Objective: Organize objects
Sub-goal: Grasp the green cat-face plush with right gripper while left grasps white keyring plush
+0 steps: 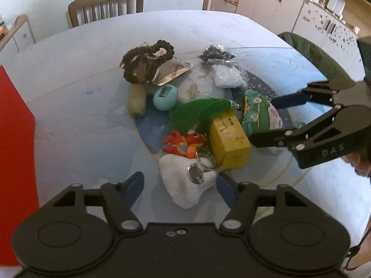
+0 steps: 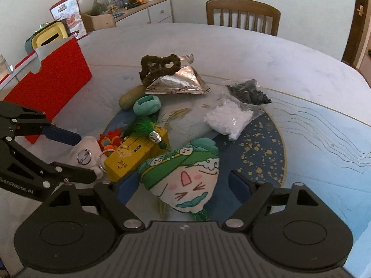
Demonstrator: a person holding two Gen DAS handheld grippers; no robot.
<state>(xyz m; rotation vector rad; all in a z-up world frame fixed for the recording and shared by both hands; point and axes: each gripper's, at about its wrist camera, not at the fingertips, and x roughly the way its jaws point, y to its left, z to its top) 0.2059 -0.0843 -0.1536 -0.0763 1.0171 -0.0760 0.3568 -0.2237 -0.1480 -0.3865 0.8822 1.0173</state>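
Fingers spread wide on both: left gripper (image 1: pixel 178 186) gapes around the near end of the white plush (image 1: pixel 185 185), pads either side, not touching as far as the view shows; right gripper (image 2: pixel 183 186) also released, its blue pads flanking the cartoon-face pouch (image 2: pixel 185 173) without gripping it. Pile sits mid-table on the dark blue round patch of the table cover (image 2: pixel 266 153). Yellow box (image 1: pixel 228 142) lies between plush and pouch, green tassel (image 1: pixel 197 113) draped over its far edge, red-orange keychain figure (image 1: pixel 184 143) just beside it, key rings resting on the plush. Behind: teal sharpener (image 1: pixel 165 97), pale yellowish cylinder (image 1: pixel 137 102), brown bead strand (image 1: pixel 146 62) atop a silver foil bag (image 2: pixel 178 83). Bag of white bits (image 2: pixel 228 118) and bag of black bits (image 2: pixel 248 92) lie side by side further right. Red box (image 2: pixel 53 88) stands well apart on the left edge of the table, possibly open on top, hard to tell. Wooden chair (image 2: pixel 242 15) at the far side
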